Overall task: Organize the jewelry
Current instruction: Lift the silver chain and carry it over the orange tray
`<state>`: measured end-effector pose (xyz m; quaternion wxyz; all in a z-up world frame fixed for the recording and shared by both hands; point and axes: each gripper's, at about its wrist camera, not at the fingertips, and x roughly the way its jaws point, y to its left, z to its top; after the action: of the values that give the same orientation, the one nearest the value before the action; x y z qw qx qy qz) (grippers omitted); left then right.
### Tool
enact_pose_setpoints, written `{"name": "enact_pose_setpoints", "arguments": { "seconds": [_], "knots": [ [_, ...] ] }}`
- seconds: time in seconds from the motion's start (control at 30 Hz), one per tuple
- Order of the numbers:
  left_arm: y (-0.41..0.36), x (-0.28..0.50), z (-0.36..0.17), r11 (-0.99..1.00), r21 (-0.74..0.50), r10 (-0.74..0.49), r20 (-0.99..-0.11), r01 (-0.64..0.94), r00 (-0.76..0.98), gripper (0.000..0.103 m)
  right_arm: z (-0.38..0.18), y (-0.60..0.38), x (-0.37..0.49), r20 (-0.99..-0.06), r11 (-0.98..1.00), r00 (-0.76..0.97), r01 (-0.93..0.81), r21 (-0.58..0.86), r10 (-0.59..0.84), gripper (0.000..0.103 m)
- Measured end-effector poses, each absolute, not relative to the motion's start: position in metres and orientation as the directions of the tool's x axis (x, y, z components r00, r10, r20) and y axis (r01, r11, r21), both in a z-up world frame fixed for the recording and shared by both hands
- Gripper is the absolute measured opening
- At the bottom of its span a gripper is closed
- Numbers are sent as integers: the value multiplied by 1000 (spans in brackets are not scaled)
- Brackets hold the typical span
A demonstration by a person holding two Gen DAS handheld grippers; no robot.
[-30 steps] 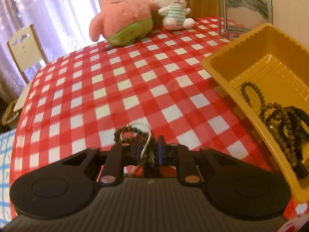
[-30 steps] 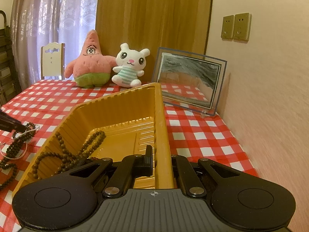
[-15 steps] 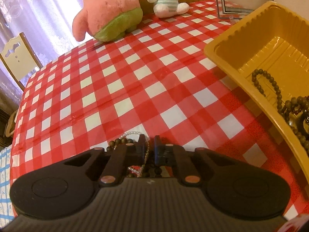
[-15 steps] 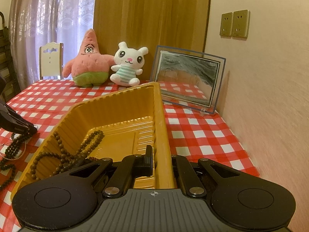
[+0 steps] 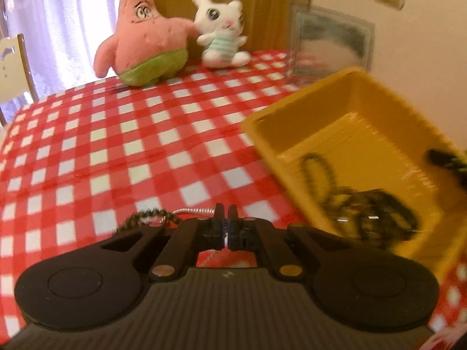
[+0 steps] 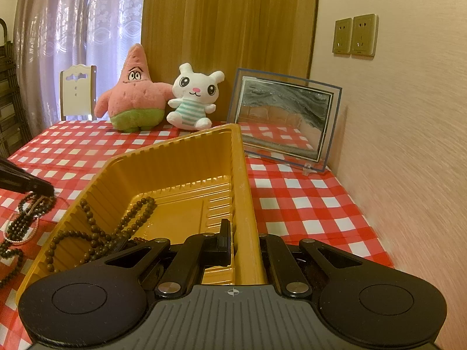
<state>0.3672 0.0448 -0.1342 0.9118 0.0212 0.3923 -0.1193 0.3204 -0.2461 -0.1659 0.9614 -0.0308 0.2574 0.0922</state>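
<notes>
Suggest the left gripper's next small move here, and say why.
Probably lift and carry toward the yellow tray. The left gripper is shut on a silver chain tangled with dark beads on the checkered tablecloth, while the right gripper pinches the tray's wall, steadying it.

We see a yellow ribbed plastic tray (image 6: 175, 172) on the checked tablecloth, tilted, its right wall (image 6: 244, 204) pinched by our right gripper (image 6: 242, 242). Dark brown bead strands (image 6: 96, 233) lie tangled in its near corner. Left of the tray, more brown beads (image 6: 20, 224) and a pale, thin bracelet (image 6: 27, 234) hang bunched from our closed left gripper (image 5: 224, 213).
</notes>
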Motion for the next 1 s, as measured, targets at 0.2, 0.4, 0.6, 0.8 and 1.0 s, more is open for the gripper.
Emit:
{"name": "enact_pose_setpoints", "arguments": {
  "seconds": [0.2,0.4,0.6,0.8,1.0],
  "knots": [
    [42,323,-117,955,-130,-277,-715,267,642,1,-166,-246,321,-499,981,851,-193,-11,162,4],
    [60,291,-89,959,-165,-281,-681,232,676,1,-166,-244,322,-496,980,852,-198,-12,166,4],
    [85,271,-41,968,-161,-251,-597,193,762,1,-165,-244,321,-493,980,853,-198,-5,170,4],
    [104,262,-4,982,-138,-183,-542,128,820,1,-165,-244,321,-492,980,854,-199,-2,172,4],
    [104,258,17,987,-123,-155,-509,106,847,1,-162,-241,320,-484,979,858,-202,-6,174,4]
  ]
}}
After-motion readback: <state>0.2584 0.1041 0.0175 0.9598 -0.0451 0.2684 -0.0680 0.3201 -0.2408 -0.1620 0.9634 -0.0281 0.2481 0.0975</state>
